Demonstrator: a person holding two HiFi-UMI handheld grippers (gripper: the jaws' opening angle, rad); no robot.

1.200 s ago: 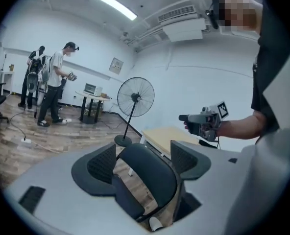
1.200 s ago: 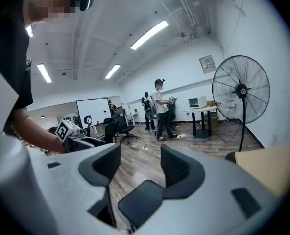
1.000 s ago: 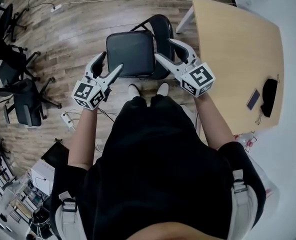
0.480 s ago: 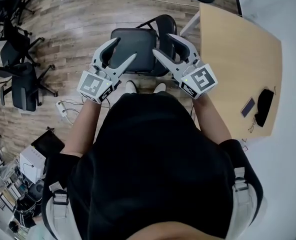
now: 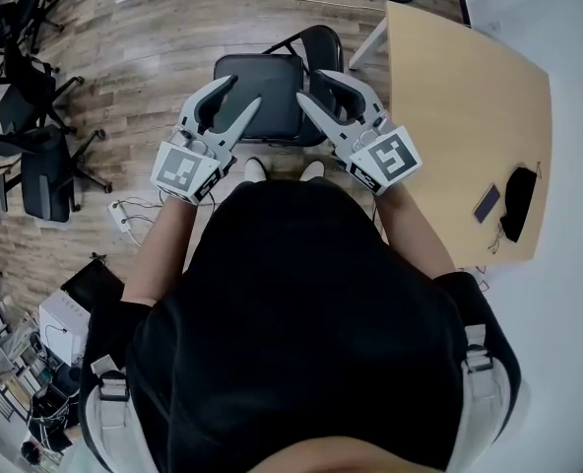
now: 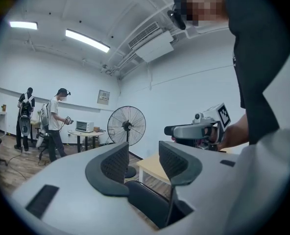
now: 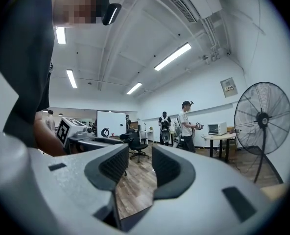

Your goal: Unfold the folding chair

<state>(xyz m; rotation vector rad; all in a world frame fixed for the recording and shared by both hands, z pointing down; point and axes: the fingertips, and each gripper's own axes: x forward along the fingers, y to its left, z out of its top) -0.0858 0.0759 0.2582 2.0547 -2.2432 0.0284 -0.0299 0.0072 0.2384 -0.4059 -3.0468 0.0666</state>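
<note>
My left gripper [image 5: 242,91] and right gripper [image 5: 311,87] are hovering over the chair [image 5: 262,111], one above each side of its seat. Both sets of jaws have just been closing. They are now standing partly apart, with only air between the pads and nothing gripped. The chair is standing opened out on the wooden floor [image 5: 144,57], seat flat and backrest on its far side. My shoes [image 5: 257,169] are just at its near edge. A wooden table [image 5: 469,97] is sitting just right of the chair.
</note>
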